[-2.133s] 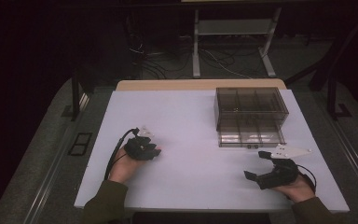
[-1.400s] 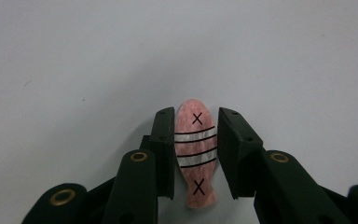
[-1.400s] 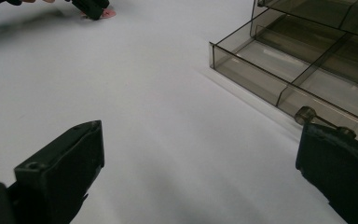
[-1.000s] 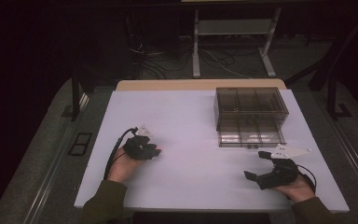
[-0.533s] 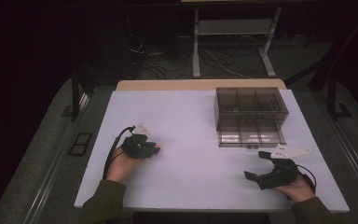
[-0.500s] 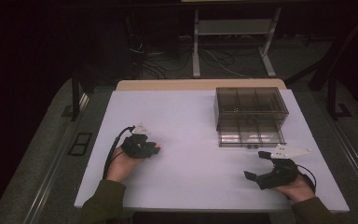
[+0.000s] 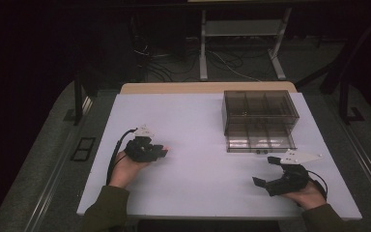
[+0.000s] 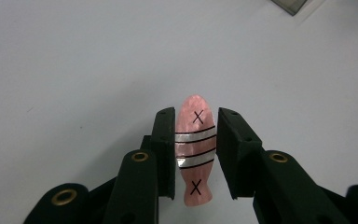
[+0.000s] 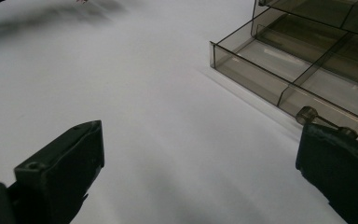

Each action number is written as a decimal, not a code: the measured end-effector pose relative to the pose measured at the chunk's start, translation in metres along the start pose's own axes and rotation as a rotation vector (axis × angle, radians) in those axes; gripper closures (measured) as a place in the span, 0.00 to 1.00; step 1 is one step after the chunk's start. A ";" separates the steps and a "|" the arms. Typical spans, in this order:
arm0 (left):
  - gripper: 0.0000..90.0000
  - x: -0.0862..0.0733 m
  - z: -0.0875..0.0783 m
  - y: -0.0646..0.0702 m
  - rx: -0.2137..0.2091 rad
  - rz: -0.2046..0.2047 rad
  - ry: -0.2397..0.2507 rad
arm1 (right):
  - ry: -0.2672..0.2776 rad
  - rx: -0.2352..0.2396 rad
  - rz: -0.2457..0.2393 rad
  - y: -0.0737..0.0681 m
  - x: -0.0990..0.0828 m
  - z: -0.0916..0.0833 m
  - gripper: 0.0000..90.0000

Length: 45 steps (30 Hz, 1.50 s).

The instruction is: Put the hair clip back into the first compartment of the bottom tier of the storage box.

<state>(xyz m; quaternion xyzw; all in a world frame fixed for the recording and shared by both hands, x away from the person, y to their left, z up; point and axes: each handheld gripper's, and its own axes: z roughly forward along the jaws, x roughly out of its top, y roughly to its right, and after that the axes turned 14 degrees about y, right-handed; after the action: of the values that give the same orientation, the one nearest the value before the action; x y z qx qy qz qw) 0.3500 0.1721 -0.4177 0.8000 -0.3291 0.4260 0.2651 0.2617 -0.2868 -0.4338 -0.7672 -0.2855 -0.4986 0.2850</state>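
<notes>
We see the left gripper [image 8: 196, 140] pinching a flat pink fish-shaped piece with pearly white stripes, black lines and two black X marks [image 8: 194, 149]; both jaws press on its sides, head end pointing away from the camera. The fish piece sits low over the white table top [image 8: 74, 70], whether touching it we cannot tell. In the high view the left gripper [image 7: 162, 152] is at the table's left part, held in the person's left hand [image 7: 125, 166], the piece's pink tip just showing past the jaws.

The right gripper [image 7: 263, 174] is at the table's right front, in the right hand [image 7: 309, 193]. Its jaws stand spread wide with nothing between them, bare table under them. Just beyond it stands a smoky transparent plastic drawer box with compartments [image 7: 261, 116], its lower drawer [image 9: 289, 70] pulled out, small knobs [image 9: 307, 114] on its front close to one jaw. The two grippers are well apart.
</notes>
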 end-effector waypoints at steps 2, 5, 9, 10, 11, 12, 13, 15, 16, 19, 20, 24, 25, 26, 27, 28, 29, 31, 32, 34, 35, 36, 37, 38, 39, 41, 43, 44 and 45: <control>0.76 0.001 -0.001 0.001 -0.007 0.000 0.005 | -0.001 0.001 -0.001 0.000 0.000 0.000 0.01; 0.76 0.004 -0.001 0.002 -0.013 -0.004 0.019 | -0.001 0.001 -0.001 0.000 0.000 0.000 0.01; 0.76 0.007 0.000 0.003 -0.027 -0.004 0.033 | -0.001 0.001 -0.001 0.000 0.000 0.001 0.01; 0.76 0.007 0.000 0.003 -0.031 -0.005 0.037 | -0.002 0.001 -0.001 0.000 0.000 0.001 0.01; 0.76 0.008 0.000 0.004 -0.034 -0.009 0.044 | -0.002 0.001 -0.001 0.000 0.000 0.001 0.01; 0.76 0.008 0.001 0.004 -0.038 -0.010 0.047 | -0.002 0.000 -0.001 0.000 0.000 0.001 0.01; 0.76 0.009 0.001 0.005 -0.040 -0.009 0.046 | -0.002 0.001 -0.001 0.000 0.000 0.000 0.01; 0.76 0.011 0.001 0.006 -0.050 -0.016 0.054 | -0.001 0.001 -0.001 0.000 0.000 0.000 0.01; 0.76 0.011 0.001 0.007 -0.053 -0.013 0.056 | -0.001 0.000 -0.001 0.000 0.000 0.000 0.01; 0.76 0.013 0.002 0.008 -0.062 -0.011 0.065 | -0.002 0.001 0.000 0.000 0.000 0.001 0.01; 0.76 0.014 0.002 0.008 -0.065 -0.012 0.071 | -0.002 0.001 0.000 0.000 0.000 0.001 0.01; 0.76 0.016 0.003 0.010 -0.077 -0.006 0.076 | -0.002 0.000 0.001 0.000 0.000 0.001 0.01; 0.76 0.017 0.003 0.011 -0.076 -0.006 0.078 | -0.002 0.001 0.000 0.000 0.000 0.001 0.01; 0.76 0.017 0.003 0.012 -0.078 -0.006 0.081 | -0.002 0.001 0.000 0.000 0.000 0.001 0.01; 0.76 0.018 0.003 0.012 -0.083 -0.003 0.086 | -0.002 0.001 0.000 0.000 0.000 0.001 0.01; 0.76 0.018 0.003 0.013 -0.083 -0.005 0.087 | -0.002 0.001 0.001 -0.001 0.000 0.001 0.01; 0.76 0.019 0.004 0.013 -0.087 -0.004 0.089 | -0.004 0.001 0.001 0.000 0.000 0.001 0.01; 0.76 0.020 0.005 0.014 -0.093 -0.009 0.093 | -0.004 0.000 0.001 0.000 0.000 0.001 0.01; 0.76 0.020 0.006 0.014 -0.101 -0.020 0.100 | -0.004 0.000 0.002 0.000 0.000 0.001 0.01; 0.76 0.022 0.006 0.015 -0.110 -0.029 0.101 | -0.004 0.001 0.000 0.000 0.000 0.001 0.01; 0.76 0.023 0.007 0.016 -0.113 -0.027 0.106 | -0.005 0.002 -0.001 -0.001 0.000 0.001 0.01; 0.76 0.024 0.007 0.017 -0.116 -0.026 0.105 | -0.005 0.002 -0.001 -0.001 0.000 0.001 0.01; 0.76 0.025 0.008 0.018 -0.118 -0.028 0.105 | -0.006 0.001 -0.001 -0.001 0.000 0.002 0.01; 0.76 0.026 0.009 0.018 -0.122 -0.021 0.104 | -0.006 0.001 -0.002 -0.001 0.000 0.002 0.01; 0.76 0.027 0.010 0.019 -0.124 -0.018 0.101 | -0.006 0.001 -0.001 -0.001 0.000 0.002 0.01; 0.75 0.028 0.013 0.021 -0.128 -0.018 0.099 | -0.005 0.000 -0.001 -0.001 0.000 0.001 0.01; 0.75 0.030 0.015 0.022 -0.136 -0.016 0.101 | -0.003 -0.001 0.000 -0.001 0.000 0.001 0.01; 0.76 0.031 0.015 0.022 -0.142 -0.017 0.103 | -0.003 -0.002 0.001 -0.001 0.000 0.001 0.01; 0.75 0.032 0.016 0.023 -0.145 -0.024 0.110 | -0.003 -0.001 0.001 -0.001 0.000 0.001 0.01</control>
<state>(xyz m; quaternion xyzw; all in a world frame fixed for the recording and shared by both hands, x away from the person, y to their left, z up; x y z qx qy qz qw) 0.3543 0.1365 -0.3951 0.7578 -0.3344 0.4412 0.3454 0.2620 -0.2856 -0.4342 -0.7682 -0.2854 -0.4976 0.2842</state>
